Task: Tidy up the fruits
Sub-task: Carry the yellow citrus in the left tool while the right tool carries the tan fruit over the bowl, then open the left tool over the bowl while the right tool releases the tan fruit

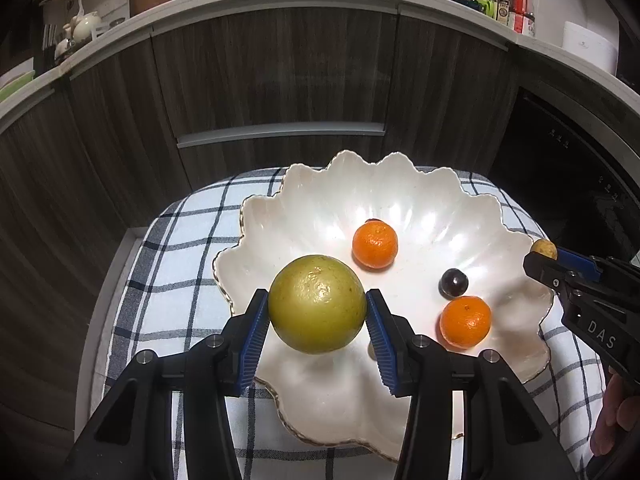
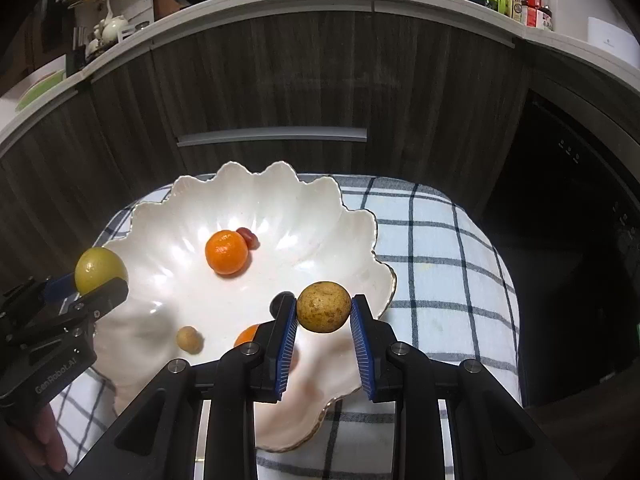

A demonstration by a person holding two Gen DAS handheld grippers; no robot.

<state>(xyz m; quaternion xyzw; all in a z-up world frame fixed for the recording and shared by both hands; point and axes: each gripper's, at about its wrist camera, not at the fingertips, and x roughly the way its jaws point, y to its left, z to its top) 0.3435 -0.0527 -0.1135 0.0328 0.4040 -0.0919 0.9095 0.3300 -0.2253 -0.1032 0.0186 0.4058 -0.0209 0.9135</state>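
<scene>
Left wrist view shows our left gripper [image 1: 318,312] clamped on the green fruit [image 1: 317,304], held over the near left part of the scalloped bowl [image 1: 404,184]; we judge its drop lies straight below. Our right gripper [image 2: 324,314] pinches the brown fruit [image 2: 324,307] over the bowl's right rim, so we judge it must travel left, toward the orange [image 2: 226,252].
</scene>
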